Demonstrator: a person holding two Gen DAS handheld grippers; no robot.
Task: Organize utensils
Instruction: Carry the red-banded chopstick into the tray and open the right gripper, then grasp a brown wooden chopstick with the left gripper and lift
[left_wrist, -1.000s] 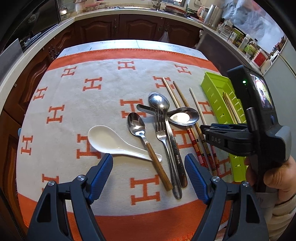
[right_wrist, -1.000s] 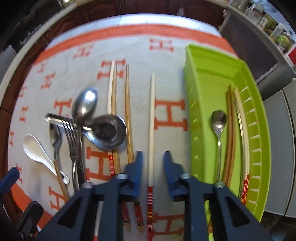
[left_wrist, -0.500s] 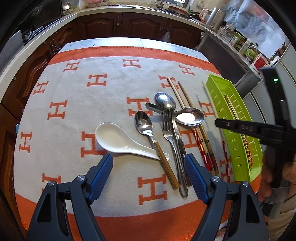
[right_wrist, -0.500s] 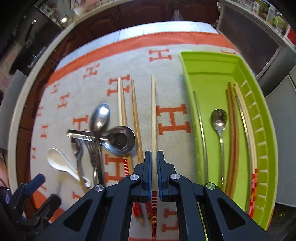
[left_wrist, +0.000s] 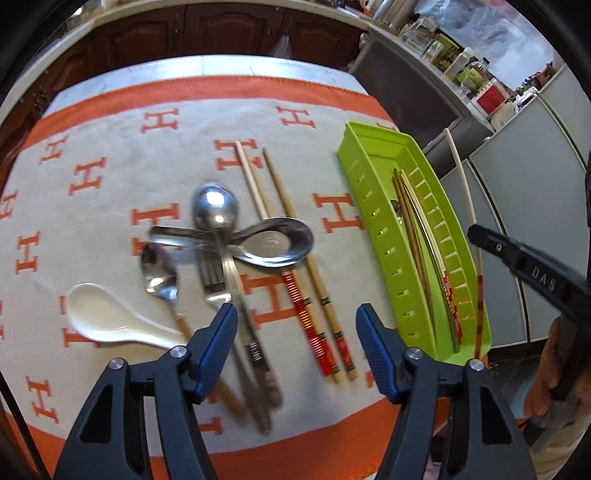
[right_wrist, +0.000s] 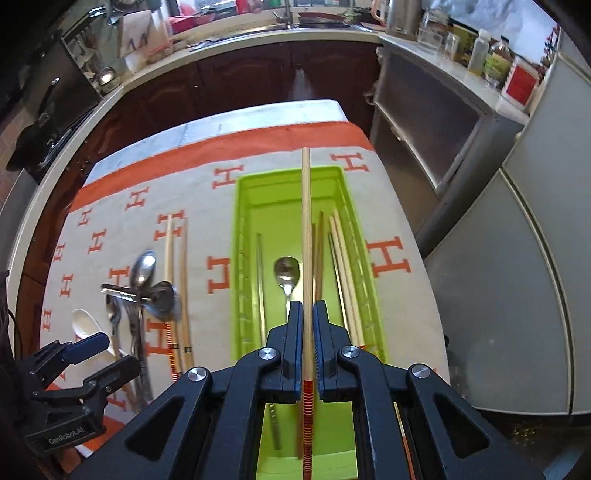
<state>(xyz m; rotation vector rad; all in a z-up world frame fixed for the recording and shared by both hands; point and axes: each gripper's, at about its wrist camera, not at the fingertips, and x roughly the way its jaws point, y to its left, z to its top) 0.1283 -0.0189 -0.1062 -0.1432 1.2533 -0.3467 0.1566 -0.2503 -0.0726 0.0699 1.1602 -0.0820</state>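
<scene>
My right gripper (right_wrist: 306, 321) is shut on a pale chopstick (right_wrist: 306, 229) with a red banded end and holds it lengthwise above the green tray (right_wrist: 243, 206). The tray holds a small steel spoon (right_wrist: 286, 273), several chopsticks (right_wrist: 341, 251) and a thin metal utensil. In the left wrist view the held chopstick (left_wrist: 461, 177) hangs beyond the tray (left_wrist: 369, 184). My left gripper (left_wrist: 295, 328) is open and empty above the cloth, near two chopsticks (left_wrist: 295, 269), a fork (left_wrist: 214, 280), steel spoons (left_wrist: 216, 210), a ladle spoon (left_wrist: 273, 243) and a white ceramic spoon (left_wrist: 99, 314).
An orange and cream patterned cloth (left_wrist: 92, 184) covers the table. Dark cabinets and a counter run behind it (right_wrist: 240, 74). A grey appliance (right_wrist: 517, 277) stands right of the table edge. Bottles and jars (left_wrist: 461, 70) sit on the right counter.
My right gripper closed on the pale chopstick, lifted it off the cloth and carried it right to above the green tray. My left gripper moved right and closer to the cloth, still open.
</scene>
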